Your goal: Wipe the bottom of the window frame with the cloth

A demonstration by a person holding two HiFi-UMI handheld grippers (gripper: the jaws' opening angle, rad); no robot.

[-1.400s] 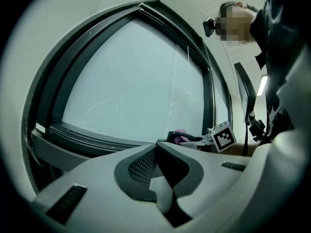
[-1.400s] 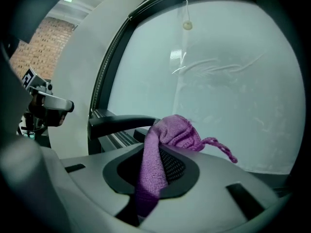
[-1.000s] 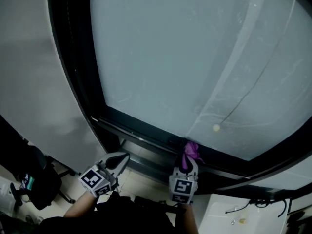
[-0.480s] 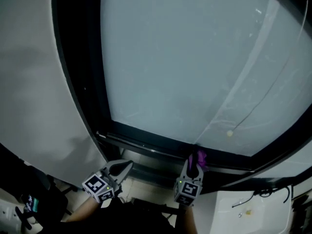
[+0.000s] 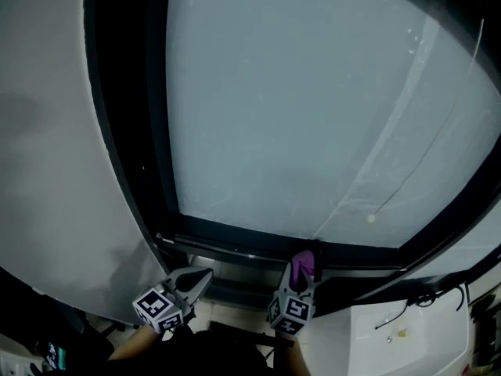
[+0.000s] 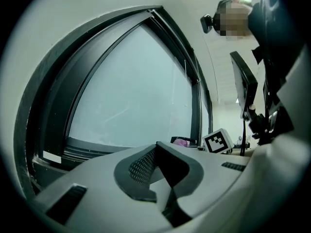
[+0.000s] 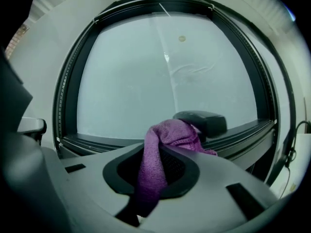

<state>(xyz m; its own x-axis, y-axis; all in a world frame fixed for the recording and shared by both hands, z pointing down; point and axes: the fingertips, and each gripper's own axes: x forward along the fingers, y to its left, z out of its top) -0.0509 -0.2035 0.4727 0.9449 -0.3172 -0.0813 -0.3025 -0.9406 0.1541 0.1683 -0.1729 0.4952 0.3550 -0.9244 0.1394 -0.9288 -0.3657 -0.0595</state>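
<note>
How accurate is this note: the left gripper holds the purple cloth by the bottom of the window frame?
Wrong gripper. The right gripper holds the purple cloth by the bottom of the window frame; the right gripper view shows it pinched there.

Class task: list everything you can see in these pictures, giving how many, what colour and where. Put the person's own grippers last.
Window frame: one, black, centre of view.
Window glass: one, pale frosted blue-grey, inside the frame.
Cloth: one, purple, at the frame's bottom rail.
Handle: one, black, just behind the cloth.
Cord bead: one, pale, before the glass, lower right.
Wall: white, left of the frame.
Left gripper: one, grey, jaws together, empty, below the frame.
Right gripper: one, grey, shut on the cloth.
</note>
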